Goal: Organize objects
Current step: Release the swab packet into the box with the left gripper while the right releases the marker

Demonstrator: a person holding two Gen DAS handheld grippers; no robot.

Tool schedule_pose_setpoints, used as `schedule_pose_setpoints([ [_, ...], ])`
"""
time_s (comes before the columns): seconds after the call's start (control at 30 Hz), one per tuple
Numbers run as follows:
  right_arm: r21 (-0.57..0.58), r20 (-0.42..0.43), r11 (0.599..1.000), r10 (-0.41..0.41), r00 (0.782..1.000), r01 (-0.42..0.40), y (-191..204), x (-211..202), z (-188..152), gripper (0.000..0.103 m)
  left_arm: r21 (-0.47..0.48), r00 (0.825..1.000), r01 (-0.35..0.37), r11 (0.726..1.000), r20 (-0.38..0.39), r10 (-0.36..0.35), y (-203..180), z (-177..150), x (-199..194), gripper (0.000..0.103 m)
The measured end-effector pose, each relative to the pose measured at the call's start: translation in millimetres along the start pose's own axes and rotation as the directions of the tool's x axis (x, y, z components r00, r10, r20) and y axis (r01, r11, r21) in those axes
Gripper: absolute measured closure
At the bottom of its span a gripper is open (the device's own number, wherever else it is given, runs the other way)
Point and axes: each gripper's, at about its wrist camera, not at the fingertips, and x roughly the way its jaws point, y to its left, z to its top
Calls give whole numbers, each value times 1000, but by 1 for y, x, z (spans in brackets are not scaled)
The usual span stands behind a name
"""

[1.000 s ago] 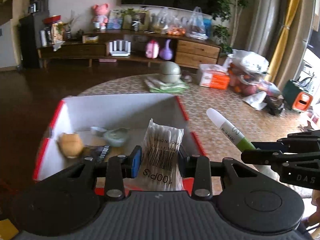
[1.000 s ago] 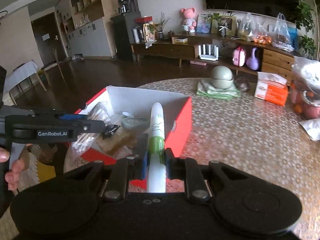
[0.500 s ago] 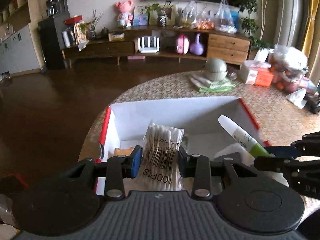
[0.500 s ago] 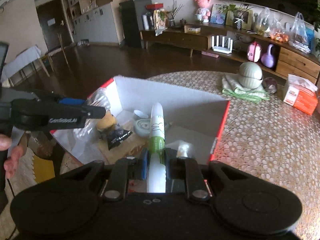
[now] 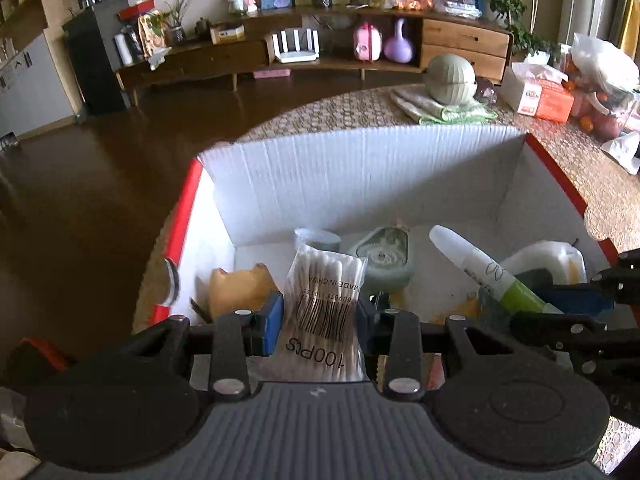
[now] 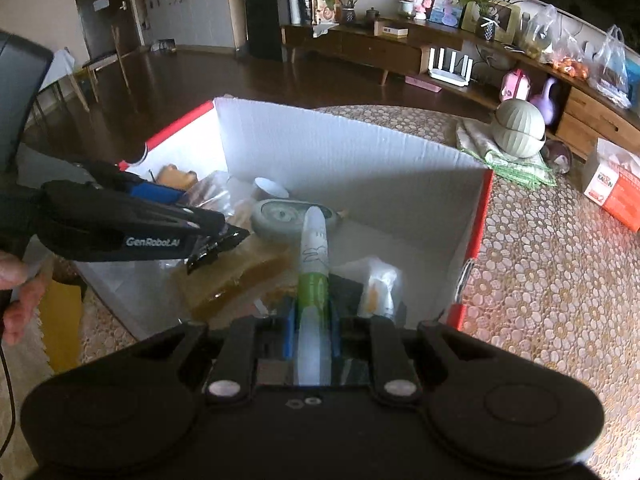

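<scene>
White corrugated cardboard forms the inside of an open box [image 5: 360, 168] with red outer walls, standing on a round bench [image 6: 540, 264] covered in a patterned lace cloth. Both handheld grippers reach over the near edge of the box, pointing down into it.

The left gripper [image 5: 318, 312] has its fingers pressed against the sides of a clear packet of cotton swabs [image 5: 324, 304], printed with a barcode and "100PCS". The packet stands upright between the blue pads, above the box floor.

The right gripper [image 6: 314, 320] has its fingers set narrow, clamped on a white tube with a green band [image 6: 314, 264], whose rounded tip points toward the back wall of the box.

Inside the box lie a tan toy figure [image 5: 240, 284] at the left, a pale green oval case [image 5: 384, 256] near the middle, and a white wrapped item [image 5: 548, 256] at the right, possibly a small bottle in plastic.

Farther back on the bench sit a grey-green round container [image 5: 450, 80] on a folded cloth and an orange tissue box [image 5: 540, 96].
</scene>
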Motion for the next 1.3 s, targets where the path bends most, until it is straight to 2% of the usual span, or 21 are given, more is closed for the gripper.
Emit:
schedule_pose_setpoints([
  [0.13, -6, -5, 1000, -1, 1000, 1, 2, 1, 1, 85, -10, 1000, 9, 1000, -8, -9, -3, -3, 4, 67],
  [0.2, -6, 3, 1000, 1, 1000, -1, 1, -2, 2, 80, -15, 1000, 11, 1000, -11, -12, -4, -4, 4, 66],
  [0.27, -11, 7, 1000, 19, 1000, -19, 1, -5, 3, 79, -22, 1000, 16, 1000, -7, -16, -5, -4, 3, 65],
  [0.37, -21, 22, 1000, 21, 1000, -20, 3, -14, 3, 73, -55, 999, 35, 998, 5, -35, -3, -6, -2, 51],
  [0.43, -25, 27, 999, 30, 999, -29, 3, -19, 3, 70, -70, 999, 40, 997, 34, -37, -3, -9, -9, 34],
  [0.47, -26, 32, 999, 33, 999, -33, 3, -23, 2, 67, -75, 998, 43, 996, 48, -39, -3, -10, -12, 32],
  [0.67, -24, 65, 999, 41, 997, -40, 1, -47, -1, 61, -94, 992, 67, 993, 109, -56, -7, -11, -37, 31],
  [0.93, -32, 130, 996, 81, 988, -78, -5, -83, -12, 48, -113, 980, 97, 989, 185, -75, -12, -21, -75, 22],
  [1.13, -18, 171, 995, 100, 980, -98, -9, -104, -19, 42, -133, 970, 94, 987, 234, -61, -16, -34, -105, 20],
  [1.3, -11, 206, 993, 115, 972, -115, -13, -120, -26, 36, -143, 965, 77, 987, 259, -38, -20, -47, -123, 12],
])
